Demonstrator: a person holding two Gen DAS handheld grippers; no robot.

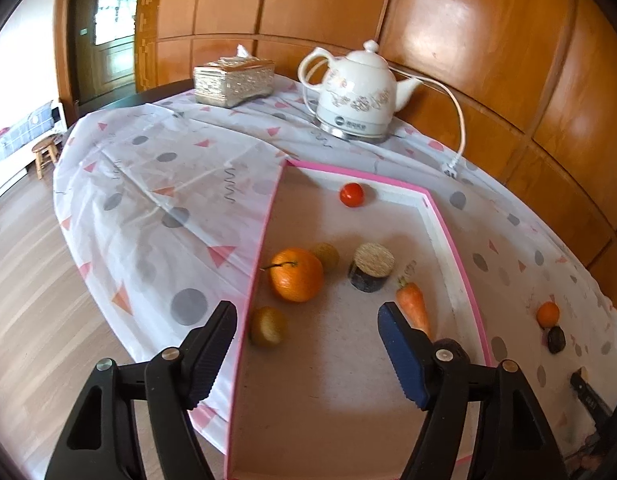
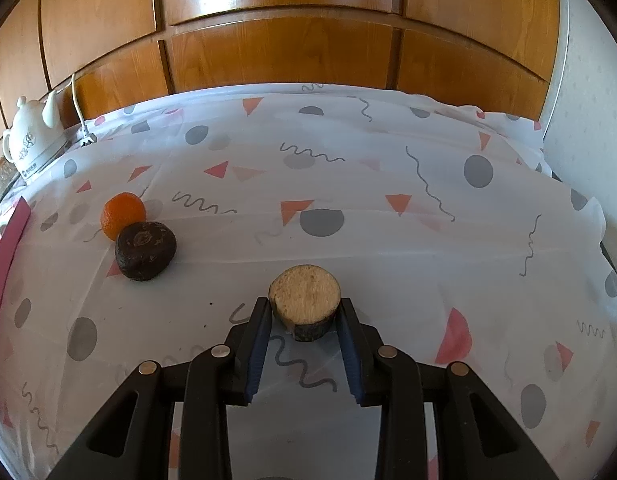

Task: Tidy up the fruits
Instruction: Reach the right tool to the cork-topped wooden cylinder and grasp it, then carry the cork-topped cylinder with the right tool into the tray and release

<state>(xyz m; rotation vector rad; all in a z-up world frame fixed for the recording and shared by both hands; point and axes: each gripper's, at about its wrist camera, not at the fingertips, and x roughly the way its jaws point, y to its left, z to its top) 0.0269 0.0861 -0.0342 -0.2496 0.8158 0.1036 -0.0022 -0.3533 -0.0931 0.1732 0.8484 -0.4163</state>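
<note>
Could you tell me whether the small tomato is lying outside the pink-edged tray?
No, the tomato lies inside the tray, near its far corner.

My left tongs' camera angled down close over the pink-rimmed tray point(image 1: 448, 232), my right's down over open tablecloth point(image 2: 348, 184), both catching the kettle point(image 1: 354, 92) and small orange point(image 1: 547, 314).

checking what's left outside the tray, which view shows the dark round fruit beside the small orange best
The right wrist view: the dark round fruit lies large and unobstructed on the tablecloth, touching the small orange. The left wrist view shows the same fruit only small, near the right edge, beyond the pink tray.
</note>
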